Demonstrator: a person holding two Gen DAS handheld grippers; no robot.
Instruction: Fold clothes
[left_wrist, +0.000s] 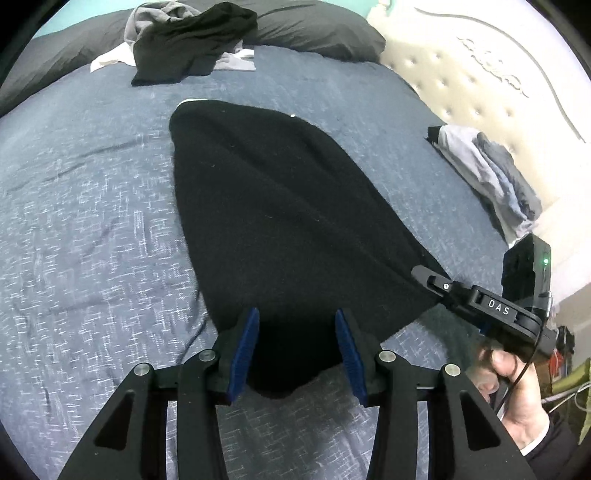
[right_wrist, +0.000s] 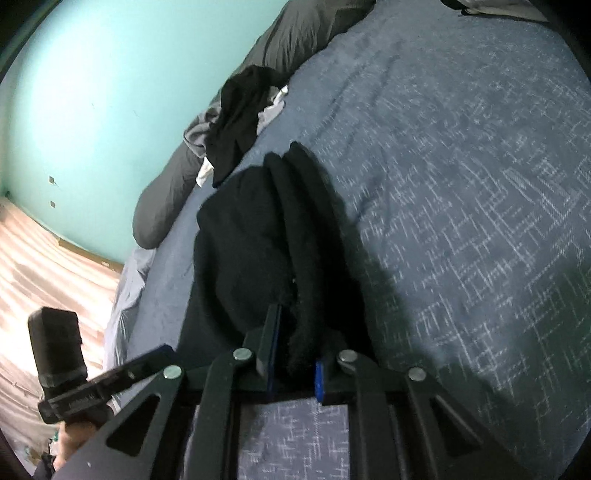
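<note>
Left wrist view: the black garment (left_wrist: 280, 221) lies spread on the blue bed cover (left_wrist: 92, 221), narrow end toward the unfolded pile (left_wrist: 188, 40) by the pillows, with a folded stack (left_wrist: 487, 177) off to the right near the headboard. The left gripper (left_wrist: 295, 354) has its jaws about half open, blue pads straddling the near hem; I can't tell if they actually press the cloth, looks more like a loose straddle. Risk here: if only the right side lifts, the hem slides out on this side and the fold goes crooked. The left gripper is angled steeply down at the bed. The right gripper (left_wrist: 424, 275) comes in low from the right, tip at the garment's corner, a hand (left_wrist: 517, 387) wrapped around its handle.

Right wrist view: the right gripper (right_wrist: 295, 354) has its jaws nearly closed, pinching a bunched ridge of the black garment (right_wrist: 258, 236). It's a thick wad, so it could grab only the top layers, or snag the bed cover (right_wrist: 461, 184) underneath. It points at a shallower downward tilt. The left gripper (right_wrist: 110, 376) shows at lower left.
</note>
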